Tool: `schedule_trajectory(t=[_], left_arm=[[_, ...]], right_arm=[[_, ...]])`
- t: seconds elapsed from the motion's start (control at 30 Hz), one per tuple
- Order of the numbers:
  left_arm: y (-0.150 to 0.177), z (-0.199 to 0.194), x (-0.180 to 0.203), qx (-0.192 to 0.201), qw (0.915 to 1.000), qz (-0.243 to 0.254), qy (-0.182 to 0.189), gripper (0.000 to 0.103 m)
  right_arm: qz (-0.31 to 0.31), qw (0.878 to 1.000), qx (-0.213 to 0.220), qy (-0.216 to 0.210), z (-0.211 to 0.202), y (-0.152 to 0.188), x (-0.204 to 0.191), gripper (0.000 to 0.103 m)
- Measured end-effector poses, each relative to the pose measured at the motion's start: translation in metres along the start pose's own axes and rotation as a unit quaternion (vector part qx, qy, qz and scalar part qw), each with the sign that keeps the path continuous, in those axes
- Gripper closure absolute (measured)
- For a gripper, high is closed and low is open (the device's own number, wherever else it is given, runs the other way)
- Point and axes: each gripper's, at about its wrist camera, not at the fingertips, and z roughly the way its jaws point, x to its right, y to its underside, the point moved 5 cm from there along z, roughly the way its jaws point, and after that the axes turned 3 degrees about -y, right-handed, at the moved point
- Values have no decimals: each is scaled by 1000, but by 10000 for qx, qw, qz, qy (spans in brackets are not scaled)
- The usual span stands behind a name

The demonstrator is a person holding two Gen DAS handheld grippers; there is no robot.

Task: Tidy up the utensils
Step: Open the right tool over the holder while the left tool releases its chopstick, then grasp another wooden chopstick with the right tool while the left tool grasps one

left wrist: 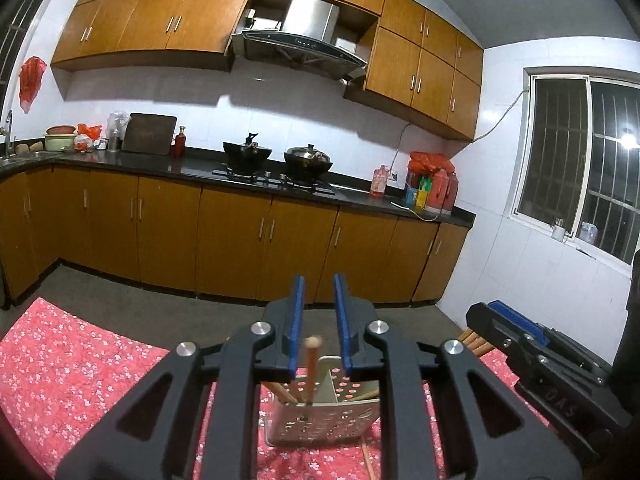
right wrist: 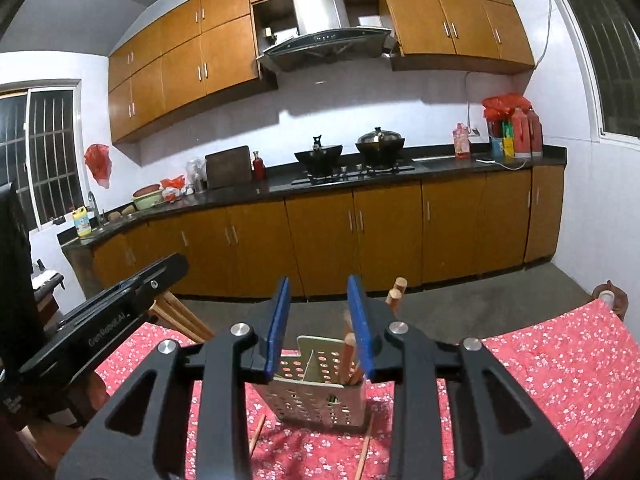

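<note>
A perforated metal utensil holder with a divider stands on the red floral tablecloth. One wooden chopstick stands upright in it, between the blue pads of my left gripper. The pads stand apart from the chopstick on both sides, so that gripper is open. In the right wrist view the holder sits under my right gripper, which is open. Chopsticks lean in its right compartment close to the right pad. Two more chopstick ends show behind that finger.
Loose chopsticks lie on the cloth in front of the holder. Each gripper shows at the side of the other's view, with wooden sticks beside the left one. A hand is at the cloth's far right corner. Kitchen cabinets and a counter lie beyond.
</note>
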Motion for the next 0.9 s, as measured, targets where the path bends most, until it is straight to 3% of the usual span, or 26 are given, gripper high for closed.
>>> schedule_trajectory(t=[0.2,0.33,0.4,0.5,0.67,0.77,0.9], left_arm=[[-2,-25,-7,100,9998,-166,45,80],[10,-54,-23,50,9998,-163,-130,78],[24,-63,-33,-117,9995,-99,-293,77],[62,-68,-55,-683,9956,30,-648,77],[129,-72,-80,-1505,9845,101,-893,77],[165,-73,-86,-1898,9769,58,-979,77],[197,-77,-90,-2245,9698,-111,-946,77]], right_arm=[[-3,9992,409,15,-43,-8,0,71],[-34,9990,324,300,-64,12,14,71],[12,9987,5,515,-66,36,27,71],[250,9947,-740,668,-55,84,45,71],[589,9768,-1944,678,-32,171,50,71],[651,9672,-2393,543,-21,208,35,71],[440,9619,-2649,516,-11,230,20,71]])
